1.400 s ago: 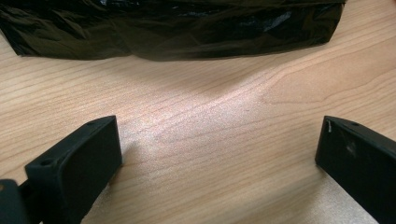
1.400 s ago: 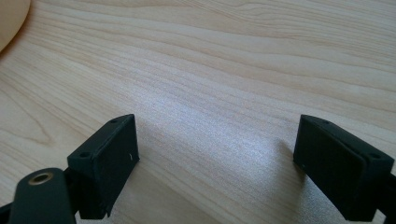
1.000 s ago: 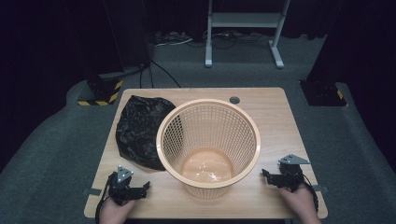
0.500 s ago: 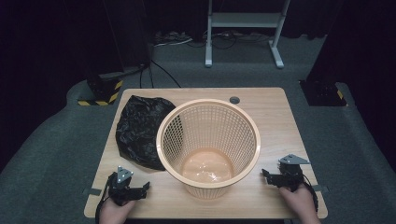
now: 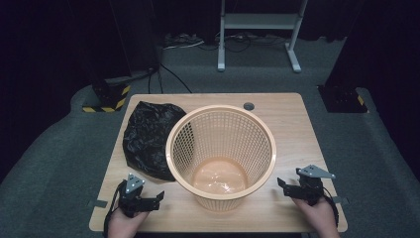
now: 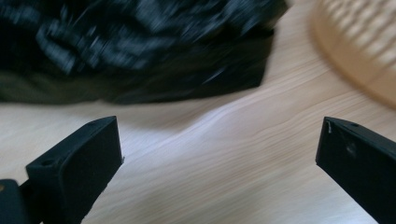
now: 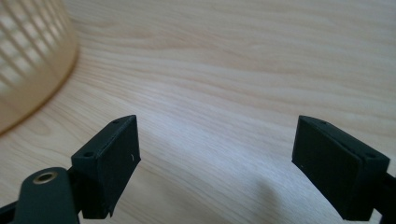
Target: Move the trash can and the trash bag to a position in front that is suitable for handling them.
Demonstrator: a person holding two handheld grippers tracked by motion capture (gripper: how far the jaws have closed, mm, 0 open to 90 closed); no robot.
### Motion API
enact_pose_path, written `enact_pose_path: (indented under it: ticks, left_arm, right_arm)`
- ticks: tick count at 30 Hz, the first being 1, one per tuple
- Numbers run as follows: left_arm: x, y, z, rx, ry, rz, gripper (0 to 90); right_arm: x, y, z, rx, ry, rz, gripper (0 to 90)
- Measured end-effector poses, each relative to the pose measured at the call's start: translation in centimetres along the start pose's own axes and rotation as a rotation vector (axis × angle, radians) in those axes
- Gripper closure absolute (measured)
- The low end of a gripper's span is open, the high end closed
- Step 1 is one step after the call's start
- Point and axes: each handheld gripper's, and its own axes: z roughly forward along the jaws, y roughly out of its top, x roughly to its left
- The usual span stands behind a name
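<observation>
One basket [image 5: 221, 153] stands upright mid-table [image 5: 297, 124], with only its glossy bottom showing inside. One crumpled black bag [image 5: 148, 139] lies just beside it on the left, touching its rim in the high view. Two grippers sit at the near edge: left gripper [image 5: 157, 197] with jaws spread wide and gripping nothing, facing the bag; right gripper [image 5: 281, 184] likewise spread over bare wood, beside the basket.

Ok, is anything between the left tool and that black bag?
Nothing visible. The left tool sits open near the table's front edge, and in the left gripper view only bare wood lies between its jaws and the black bag. The basket stands off to the side.
</observation>
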Motion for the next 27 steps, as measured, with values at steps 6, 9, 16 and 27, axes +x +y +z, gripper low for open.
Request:
enact_pose_path:
  ticks: [6, 9, 16, 27]
  left_arm:
    - [-2.4, 1.8, -0.5, -0.063, -0.056, 0.001, 0.5]
    - [-3.0, 2.5, -0.3, -0.083, -0.065, -0.001, 0.5]
    - [-3.5, 5.1, 0.1, -0.161, -0.026, 0.009, 0.5]
    - [-4.0, 6.6, 1.2, -0.163, -0.041, 0.009, 0.5]
  right_arm:
    - [2.5, 1.5, -0.4, -0.064, 0.024, -0.038, 14.2]
    - [4.0, 2.4, -0.7, -0.093, 0.035, -0.053, 14.3]
    - [6.0, 4.5, -0.2, -0.129, 0.02, -0.064, 14.4]
    - [6.2, 6.1, 0.0, -0.155, -0.016, -0.07, 14.7]
